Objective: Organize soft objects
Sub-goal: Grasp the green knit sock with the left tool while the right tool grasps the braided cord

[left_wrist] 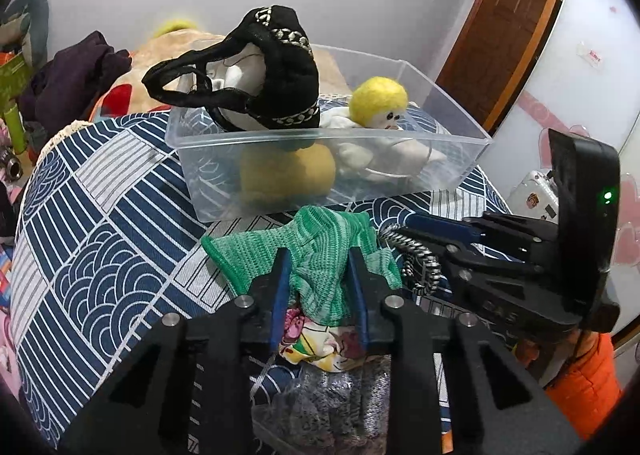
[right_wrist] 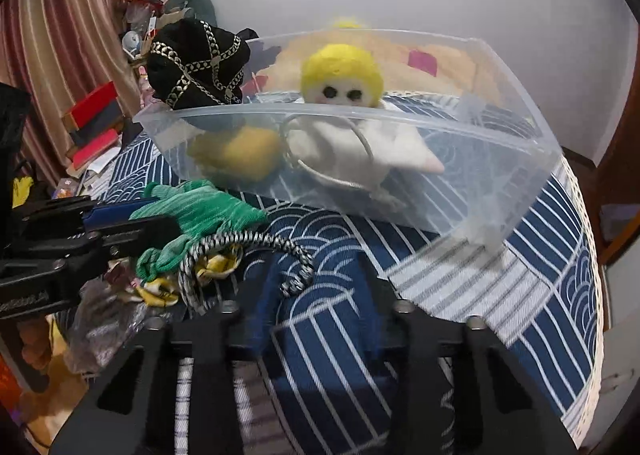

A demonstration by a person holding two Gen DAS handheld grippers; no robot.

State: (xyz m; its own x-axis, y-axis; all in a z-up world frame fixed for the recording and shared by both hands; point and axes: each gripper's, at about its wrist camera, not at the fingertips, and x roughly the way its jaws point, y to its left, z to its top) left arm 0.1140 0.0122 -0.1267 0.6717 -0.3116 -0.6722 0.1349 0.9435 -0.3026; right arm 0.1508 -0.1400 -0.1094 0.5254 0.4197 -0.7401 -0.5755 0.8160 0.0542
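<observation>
Green knit cloth, crumpled.

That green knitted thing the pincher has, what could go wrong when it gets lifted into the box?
The left gripper pinches only a fold of the green knit cloth, so it might slip free. The striped cord lies against the cloth and could drag along. The black chain-print bag pokes above the clear box rim and may get knocked.

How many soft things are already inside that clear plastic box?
3: a black chain-print piece at the left, a yellow ball under it, and a yellow-haired doll beside them. Smaller ones may be hidden underneath.
</observation>
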